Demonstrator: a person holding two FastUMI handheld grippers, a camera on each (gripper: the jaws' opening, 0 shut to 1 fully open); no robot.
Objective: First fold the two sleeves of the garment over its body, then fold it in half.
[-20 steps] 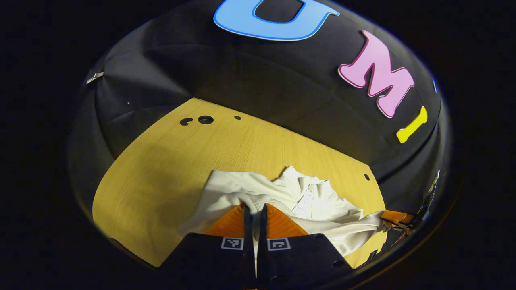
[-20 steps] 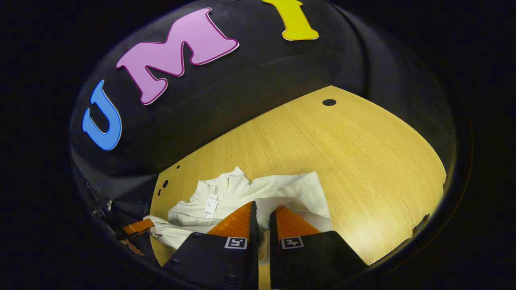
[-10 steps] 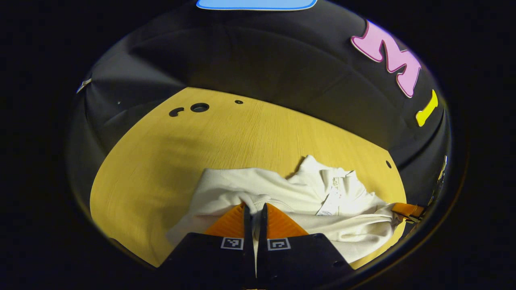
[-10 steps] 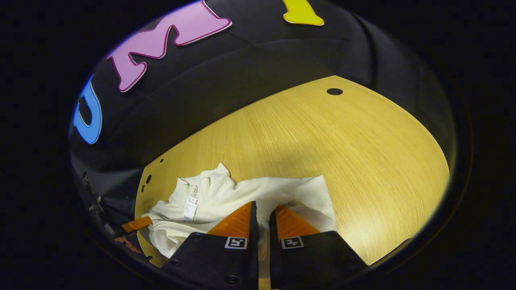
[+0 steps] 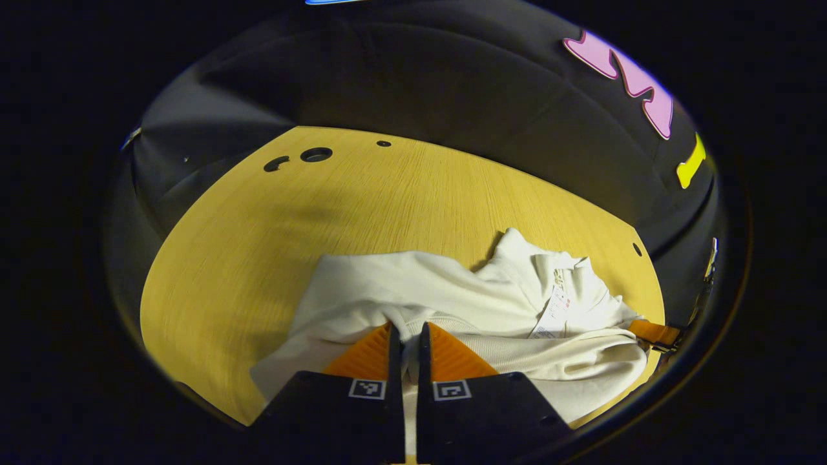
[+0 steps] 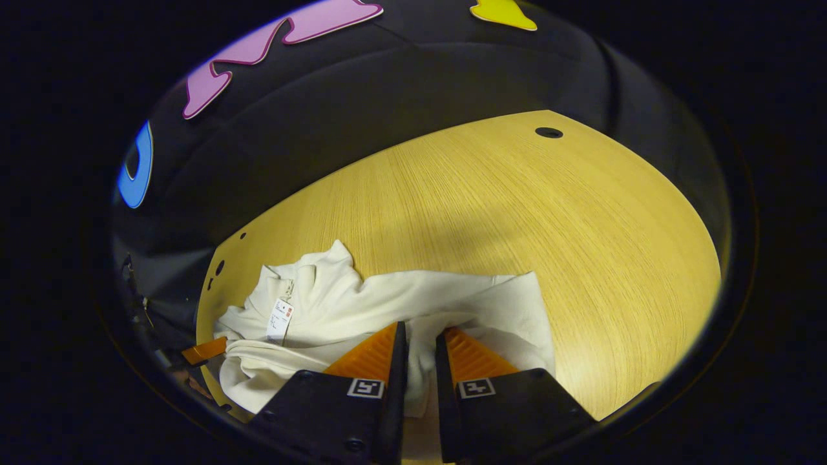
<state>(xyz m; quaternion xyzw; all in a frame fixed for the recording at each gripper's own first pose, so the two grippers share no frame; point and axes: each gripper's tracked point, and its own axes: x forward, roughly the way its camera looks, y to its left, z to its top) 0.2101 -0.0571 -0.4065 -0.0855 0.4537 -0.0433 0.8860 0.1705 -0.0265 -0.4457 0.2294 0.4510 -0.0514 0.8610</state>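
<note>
A cream-white garment point(image 5: 452, 303) lies bunched on the wooden table point(image 5: 258, 245), collar and a paper tag point(image 5: 552, 313) turned up. My left gripper point(image 5: 407, 330) is shut on a ribbed edge of the garment, fabric pinched between its fingers. In the right gripper view the same garment point(image 6: 387, 303) spreads leftward, its tag point(image 6: 279, 320) near the collar. My right gripper point(image 6: 420, 332) is shut on another fold of the cloth. The other gripper's finger point(image 5: 656, 334) shows at the garment's far right edge, and likewise at the lower left point(image 6: 203, 351) of the right gripper view.
The table point(image 6: 549, 226) has small round holes near its far corners point(image 5: 315, 154) point(image 6: 548, 132). The black cloth wall point(image 5: 420, 84) rises close behind the table's back edge. Bare wood stretches to the left of the garment and to the right of it.
Both grippers have tilted down and moved nearer the table, still holding the cloth. The garment has spread wider and lies lower, the collar shifting outward in each view.
</note>
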